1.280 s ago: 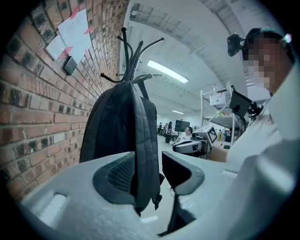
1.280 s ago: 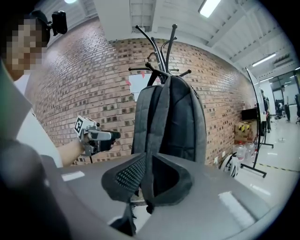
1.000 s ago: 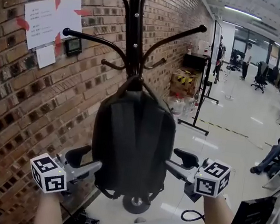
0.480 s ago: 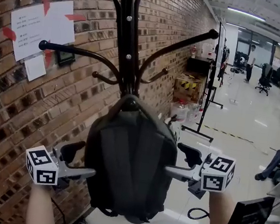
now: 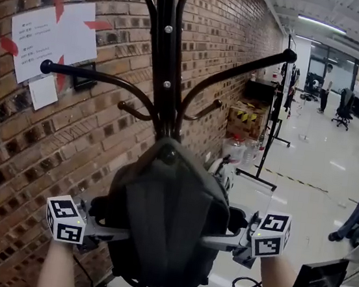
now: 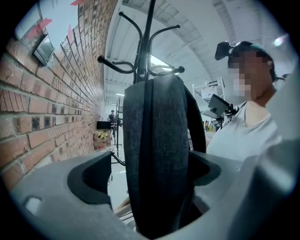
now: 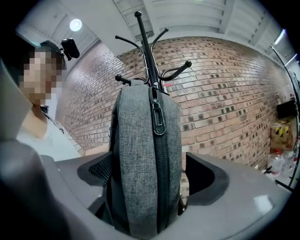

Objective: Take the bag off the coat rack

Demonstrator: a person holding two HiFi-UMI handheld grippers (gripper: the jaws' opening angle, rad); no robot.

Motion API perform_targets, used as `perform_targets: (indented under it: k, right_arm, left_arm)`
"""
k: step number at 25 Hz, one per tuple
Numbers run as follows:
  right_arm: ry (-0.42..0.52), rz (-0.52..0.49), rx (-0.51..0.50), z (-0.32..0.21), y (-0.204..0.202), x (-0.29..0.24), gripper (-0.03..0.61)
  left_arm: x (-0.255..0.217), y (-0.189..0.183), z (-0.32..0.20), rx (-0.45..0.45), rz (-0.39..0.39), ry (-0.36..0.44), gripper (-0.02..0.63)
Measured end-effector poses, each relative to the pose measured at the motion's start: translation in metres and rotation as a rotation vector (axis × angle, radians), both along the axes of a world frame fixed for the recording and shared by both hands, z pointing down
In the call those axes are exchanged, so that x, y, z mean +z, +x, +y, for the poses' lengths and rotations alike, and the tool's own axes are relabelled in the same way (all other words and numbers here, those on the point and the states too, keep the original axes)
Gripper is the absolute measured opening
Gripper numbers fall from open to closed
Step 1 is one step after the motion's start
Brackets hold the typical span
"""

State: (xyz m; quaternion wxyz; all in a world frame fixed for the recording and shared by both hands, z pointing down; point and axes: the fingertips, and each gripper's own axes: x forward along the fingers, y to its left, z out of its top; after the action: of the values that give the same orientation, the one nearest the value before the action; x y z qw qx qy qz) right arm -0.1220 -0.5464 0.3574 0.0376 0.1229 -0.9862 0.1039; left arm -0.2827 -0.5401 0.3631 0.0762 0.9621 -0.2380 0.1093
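Grey fabric backpack (image 5: pixel 166 223) hanging on black metal coat rack (image 5: pixel 166 72); left gripper (image 5: pixel 111 221) and right gripper (image 5: pixel 230 231) straddle its sides, jaws opening, not clamped, placed for lifting

The bag (image 5: pixel 165 229) hangs on the rack (image 5: pixel 161 52) before you. The wall (image 5: pixel 21 151) stands left of it. A box (image 5: pixel 248 120) sits beyond.

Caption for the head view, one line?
Left gripper and right gripper, jaws opening, straddle the sides of a dark backpack hanging on a black coat rack by a brick wall.
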Motion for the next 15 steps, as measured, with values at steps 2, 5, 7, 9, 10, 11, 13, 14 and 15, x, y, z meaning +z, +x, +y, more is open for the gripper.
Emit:
perform_targets:
  k: [2, 5, 7, 9, 10, 11, 13, 14, 15]
  right_arm:
    - [-0.021, -0.018, -0.012, 0.001, -0.002, 0.002, 0.458]
    - [-0.027, -0.028, 0.002, 0.001, -0.002, 0.003, 0.372]
    - [-0.026, -0.019, 0.026, -0.001, -0.001, 0.003, 0.320]
    - [-0.029, -0.013, 0.037, -0.002, 0.000, 0.004, 0.287]
    - [-0.031, -0.008, 0.040, -0.002, 0.000, 0.004, 0.274]
    - [-0.034, -0.004, 0.043, -0.002, 0.000, 0.003, 0.267]
    - [-0.039, 0.000, 0.051, -0.003, 0.001, 0.002, 0.256]
    - [-0.040, 0.001, 0.055, -0.003, 0.001, 0.000, 0.253]
    - [-0.041, 0.004, 0.059, -0.004, 0.001, -0.001, 0.250]
  left_arm:
    - [0.002, 0.003, 0.001, 0.031, 0.027, -0.023, 0.486]
    - [0.003, 0.010, 0.009, 0.100, 0.055, -0.049, 0.354]
    - [0.002, 0.012, 0.012, 0.104, 0.056, -0.052, 0.297]
    - [0.001, 0.013, 0.012, 0.087, 0.051, -0.051, 0.256]
    - [0.001, 0.013, 0.012, 0.077, 0.051, -0.050, 0.238]
    - [0.000, 0.013, 0.012, 0.067, 0.052, -0.050, 0.221]
    - [0.000, 0.013, 0.010, 0.047, 0.052, -0.058, 0.196]
    - [-0.001, 0.013, 0.009, 0.038, 0.051, -0.063, 0.189]
    - [-0.001, 0.013, 0.009, 0.031, 0.051, -0.068, 0.182]
